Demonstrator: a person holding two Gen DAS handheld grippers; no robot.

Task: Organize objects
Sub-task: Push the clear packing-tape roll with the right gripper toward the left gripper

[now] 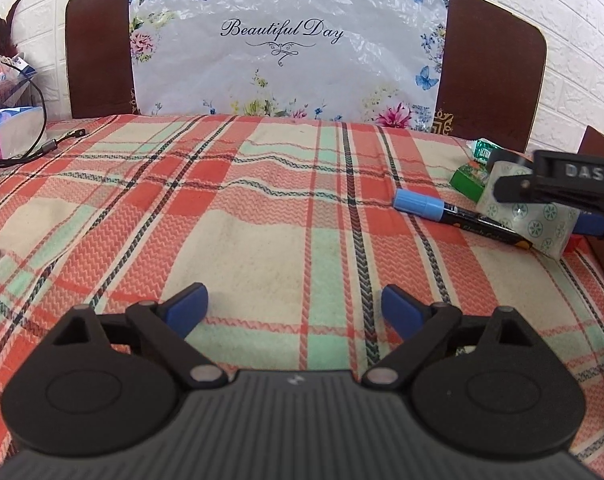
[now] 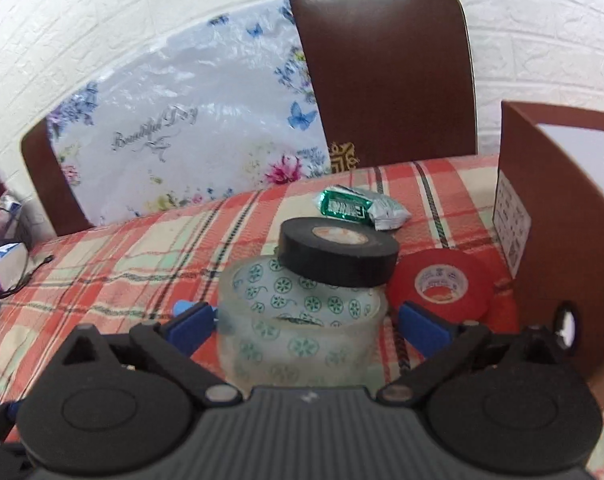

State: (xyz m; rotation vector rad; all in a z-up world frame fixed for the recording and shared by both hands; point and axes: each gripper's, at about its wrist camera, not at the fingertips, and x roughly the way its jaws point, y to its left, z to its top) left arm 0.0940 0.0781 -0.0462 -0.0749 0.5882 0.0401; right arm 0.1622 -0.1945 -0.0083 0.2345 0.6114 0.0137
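Note:
My right gripper [image 2: 306, 324] has its blue pads on both sides of a clear tape roll [image 2: 302, 320] with green flower print, which looks lifted off the cloth. A black tape roll [image 2: 338, 252] leans on its top. A red tape roll [image 2: 442, 284] lies just right of it. In the left wrist view the same clear roll [image 1: 530, 212] sits in the right gripper [image 1: 558, 188] at the far right, beside a blue-capped black marker [image 1: 458, 216]. My left gripper [image 1: 293, 308] is open and empty above the plaid cloth.
A brown cardboard box [image 2: 542, 208] stands at the right. Green packets [image 2: 354, 206] lie behind the tapes; a green box [image 1: 468, 178] shows too. A floral plastic bag [image 1: 285, 44] leans on a brown chair back. A tissue pack [image 1: 9, 130] and a black cable [image 1: 41, 148] are at the left.

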